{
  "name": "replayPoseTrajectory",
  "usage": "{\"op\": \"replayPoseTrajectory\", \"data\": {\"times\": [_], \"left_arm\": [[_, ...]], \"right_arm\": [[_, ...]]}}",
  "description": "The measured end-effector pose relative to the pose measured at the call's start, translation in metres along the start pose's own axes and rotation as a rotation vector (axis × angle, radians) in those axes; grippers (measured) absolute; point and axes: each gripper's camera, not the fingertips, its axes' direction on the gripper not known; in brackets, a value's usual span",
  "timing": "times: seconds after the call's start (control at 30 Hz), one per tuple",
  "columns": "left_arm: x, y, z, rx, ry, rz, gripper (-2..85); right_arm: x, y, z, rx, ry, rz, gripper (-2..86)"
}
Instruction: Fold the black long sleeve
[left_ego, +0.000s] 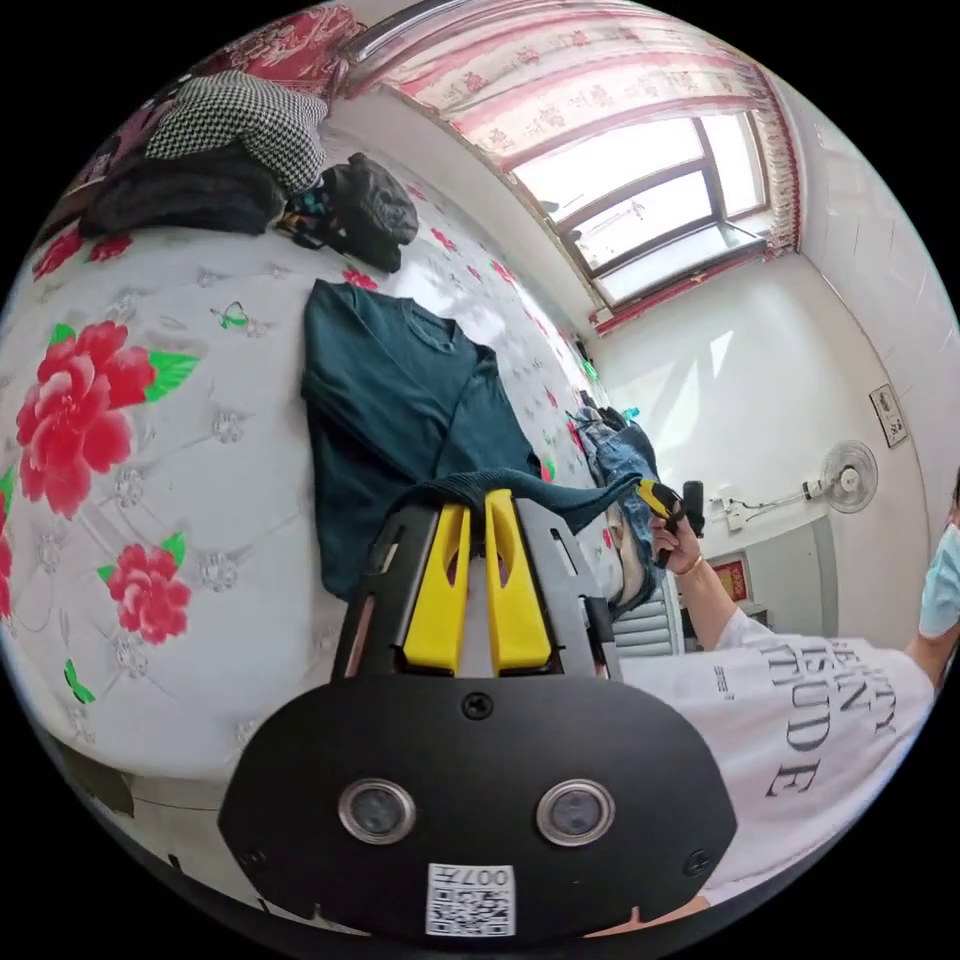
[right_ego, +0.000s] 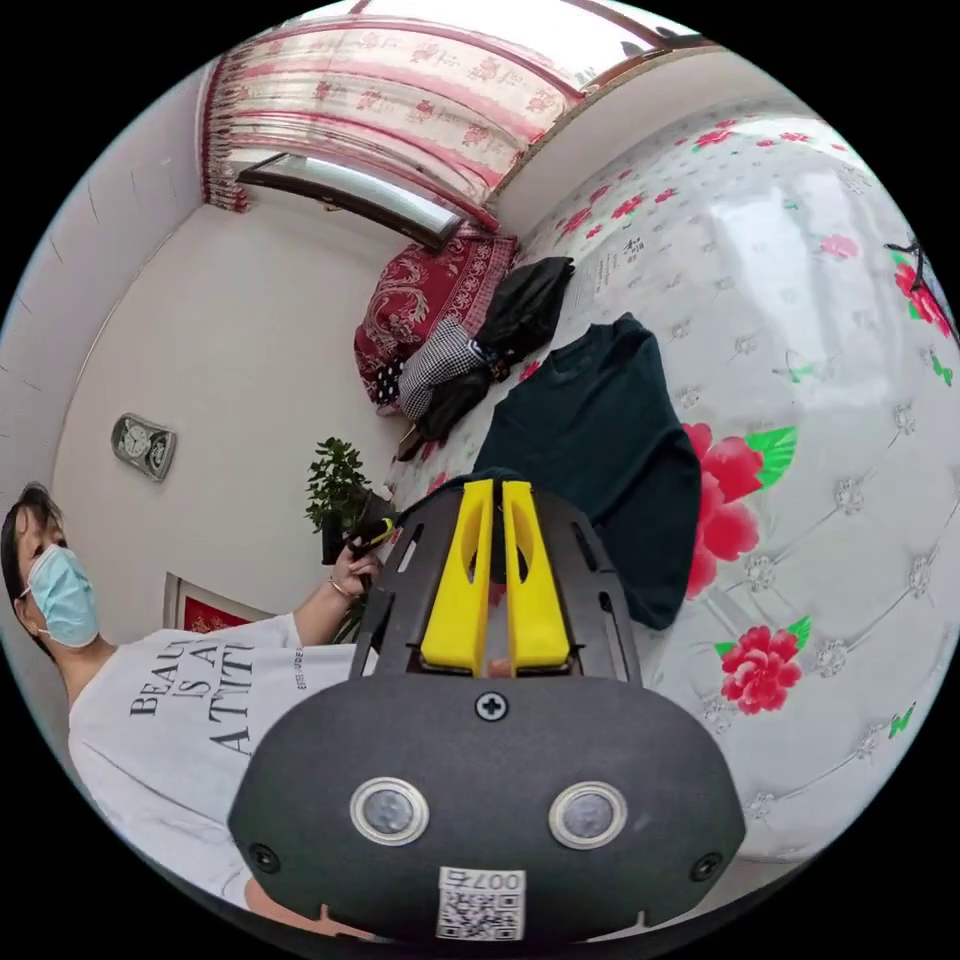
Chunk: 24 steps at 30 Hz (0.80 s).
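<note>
The black long sleeve (left_ego: 400, 400) lies flat on the floral bed cover (left_ego: 150, 420), its sleeves folded in over the body and its neck toward the pile at the far end. My left gripper (left_ego: 478, 492) is shut on the near hem, which is raised off the bed. In the left gripper view that hem stretches across to my right gripper (left_ego: 658, 500), held in a hand. In the right gripper view the shirt (right_ego: 600, 440) spreads beyond my right gripper (right_ego: 497, 487), whose yellow jaws are shut on the hem's other end. The left gripper (right_ego: 372, 535) sits in a hand further along.
A checked garment (left_ego: 240, 115) and dark clothes (left_ego: 370, 205) are heaped at the bed's far end by a red pillow (right_ego: 420, 290). Jeans (left_ego: 615, 450) lie at the bed's edge. The person in a white T-shirt (left_ego: 800, 700) stands beside the bed. A potted plant (right_ego: 335, 485) stands by the wall.
</note>
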Motion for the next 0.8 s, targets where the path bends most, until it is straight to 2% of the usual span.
{"op": "replayPoseTrajectory", "data": {"times": [0.07,0.13,0.23,0.37,0.5,0.63,0.8], "left_arm": [[0.0,-0.021,0.012,0.034,-0.076,-0.075,3.2],[-0.003,-0.027,0.019,0.063,-0.113,-0.151,6.7],[-0.009,-0.01,0.026,0.096,-0.115,-0.203,9.5],[-0.028,0.036,0.041,-0.071,-0.253,-0.176,10.1],[-0.038,0.063,0.054,-0.177,-0.34,-0.163,11.2],[-0.022,0.057,0.065,-0.185,-0.362,-0.065,11.5],[-0.013,0.035,0.086,-0.33,-0.511,-0.011,7.5]], "right_arm": [[-0.015,-0.047,0.016,0.1,0.181,-0.002,1.6],[-0.014,-0.062,0.038,0.073,0.272,0.039,2.3],[-0.004,-0.045,0.063,0.027,0.302,0.067,3.3],[0.025,0.026,0.085,-0.102,0.476,0.049,4.6],[0.05,0.056,0.087,-0.142,0.493,0.09,5.9],[0.056,0.042,0.097,-0.133,0.488,0.066,7.0],[0.08,0.024,0.144,-0.257,0.447,0.119,6.2]]}}
